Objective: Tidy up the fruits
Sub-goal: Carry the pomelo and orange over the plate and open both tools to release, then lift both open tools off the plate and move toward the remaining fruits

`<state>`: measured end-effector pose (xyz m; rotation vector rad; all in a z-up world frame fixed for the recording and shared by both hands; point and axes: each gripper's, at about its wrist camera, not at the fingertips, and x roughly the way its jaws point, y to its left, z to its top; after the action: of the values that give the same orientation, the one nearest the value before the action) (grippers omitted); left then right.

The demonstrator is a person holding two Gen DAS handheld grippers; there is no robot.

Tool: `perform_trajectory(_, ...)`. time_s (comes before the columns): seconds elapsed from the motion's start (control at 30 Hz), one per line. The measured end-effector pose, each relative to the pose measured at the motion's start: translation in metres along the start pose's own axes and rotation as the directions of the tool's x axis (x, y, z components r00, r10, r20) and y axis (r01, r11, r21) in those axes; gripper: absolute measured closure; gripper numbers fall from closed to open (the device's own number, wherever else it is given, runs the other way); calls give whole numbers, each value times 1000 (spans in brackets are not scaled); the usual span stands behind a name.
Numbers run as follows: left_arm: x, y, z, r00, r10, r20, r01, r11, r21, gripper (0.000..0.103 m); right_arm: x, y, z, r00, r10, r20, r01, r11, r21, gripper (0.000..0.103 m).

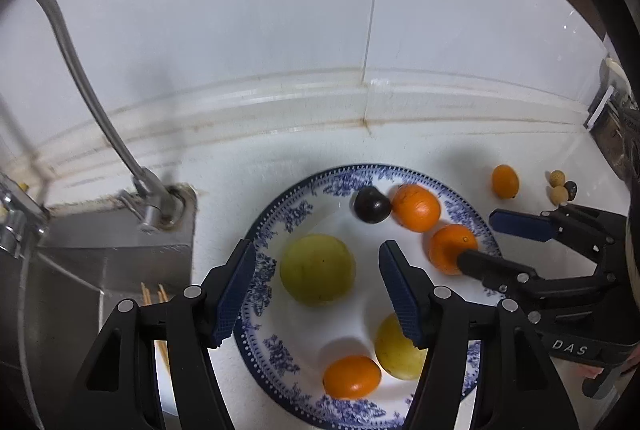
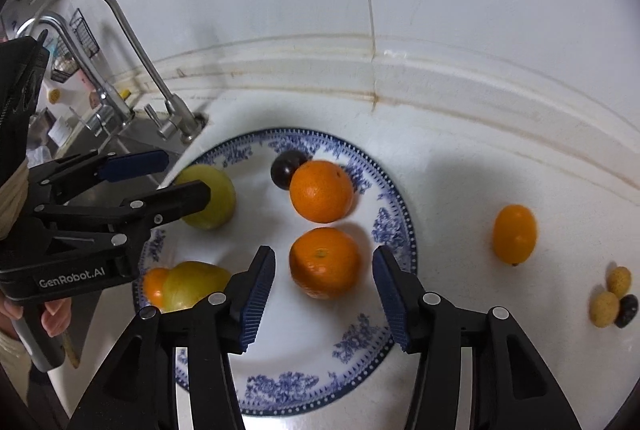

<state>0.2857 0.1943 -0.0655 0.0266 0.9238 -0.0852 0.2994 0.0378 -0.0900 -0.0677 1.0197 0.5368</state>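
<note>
A blue-patterned white plate [image 1: 264, 270] [image 2: 384, 222] holds two oranges [image 1: 416, 208] [image 2: 322, 196], two yellow-green fruits [image 1: 318, 270] [image 2: 210, 202], a small kumquat [image 1: 352, 376] and a dark plum [image 1: 372, 205] [image 2: 285, 170]. My left gripper [image 1: 316, 290] [image 2: 176, 176] is open above the larger yellow-green fruit. My right gripper [image 2: 324, 282] [image 1: 484, 238] is open, its fingers either side of the near orange [image 2: 324, 262] [image 1: 452, 248], apart from it. Another kumquat [image 1: 505, 182] [image 2: 515, 234] lies on the counter right of the plate.
Three small round fruits, two tan and one dark [image 1: 562, 186] [image 2: 614, 300], lie at the counter's far right. A steel sink [image 1: 120, 262] with faucet [image 1: 80, 78] [image 2: 132, 42] sits left of the plate. Chopsticks [image 1: 154, 300] rest by the sink. White tiled wall behind.
</note>
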Motion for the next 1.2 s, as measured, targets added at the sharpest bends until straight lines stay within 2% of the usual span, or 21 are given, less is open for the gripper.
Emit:
perform_trajectory(0.27,-47,-17,-5,994,54,94,-55,998,8,39,-48,1,-6,993,-37,111,38,999,-7,51)
perform_trajectory(0.53,-88,-42,-14,983,32,180,-34,999,6,34,-100,-2,-17,976,-51,213,48,999,17,51)
perform_trajectory(0.6,-99,-51,-17,978,11,207,-14,1000,12,33,-114,-3,-23,968,-73,242,71,997,15,50)
perform_trajectory(0.67,-107,-61,-18,974,-2,225,-3,1000,21,30,-128,-6,-29,958,-98,270,95,995,24,42)
perform_trajectory(0.93,-126,-108,-21,958,-98,270,80,994,76,26,-171,-32,-55,932,-169,322,155,985,71,42)
perform_trajectory(1.2,-129,-148,-19,943,-151,295,109,982,152,24,-202,-65,-81,903,-271,334,240,962,132,42)
